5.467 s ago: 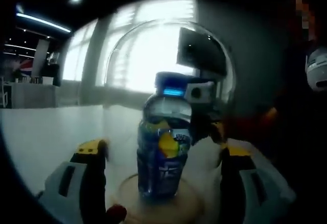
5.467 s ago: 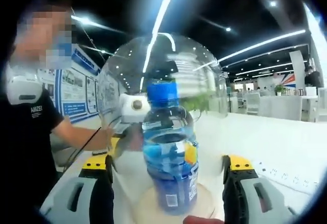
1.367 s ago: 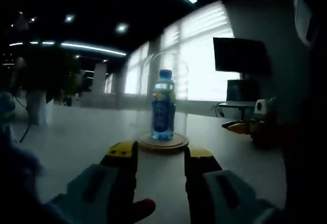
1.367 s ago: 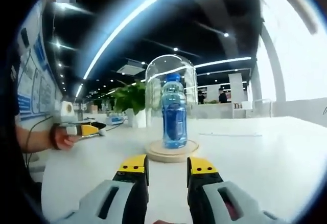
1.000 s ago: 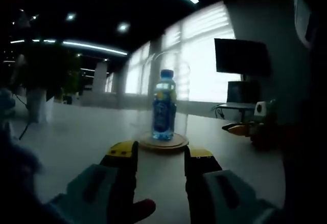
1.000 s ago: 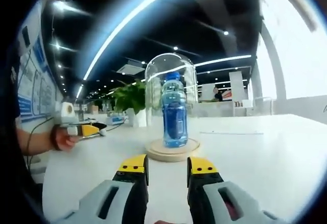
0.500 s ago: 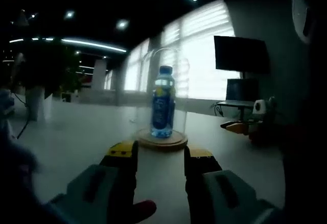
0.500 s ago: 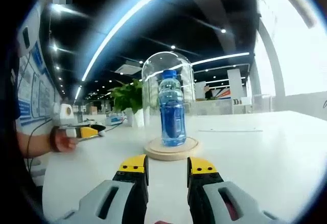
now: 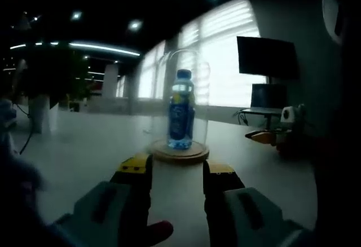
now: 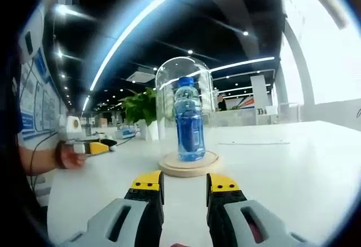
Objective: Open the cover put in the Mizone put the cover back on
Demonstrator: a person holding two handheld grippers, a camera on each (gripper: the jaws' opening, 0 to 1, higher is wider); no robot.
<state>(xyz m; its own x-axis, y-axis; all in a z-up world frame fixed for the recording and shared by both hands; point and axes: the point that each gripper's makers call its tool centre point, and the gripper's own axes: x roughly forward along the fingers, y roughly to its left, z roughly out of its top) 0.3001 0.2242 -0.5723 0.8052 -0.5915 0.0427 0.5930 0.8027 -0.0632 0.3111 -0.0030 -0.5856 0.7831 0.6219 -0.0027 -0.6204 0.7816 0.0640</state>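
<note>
In front of the wooden base [image 10: 188, 164], near it but not touching, the right gripper [image 10: 184, 189] sits low over the white table [image 10: 293, 168]; its yellow-tipped jaws stand narrow, a small gap between, nothing held. The left gripper [image 9: 177, 172] is the same from the other side of the base — jaws close together, empty, pointing at the base. Probably both are pulled off so that nothing knocks the glass.

On the base stands the Mizone bottle [image 10: 189, 119], upright, blue cap on top, approx. in the centre. Over it sits the clear glass cover [image 10: 185, 73], a dome whose rim seems to rest on the base, so the bottle is fully closed inside. Judging by this, the task looks done or nearly — cover is back on.

Beyond the base, in the right gripper view, a green plant [image 10: 141, 107] stands behind the dome. Left of the base a hand [image 10: 72, 155] holds the left gripper w/ its yellow tips.
</note>
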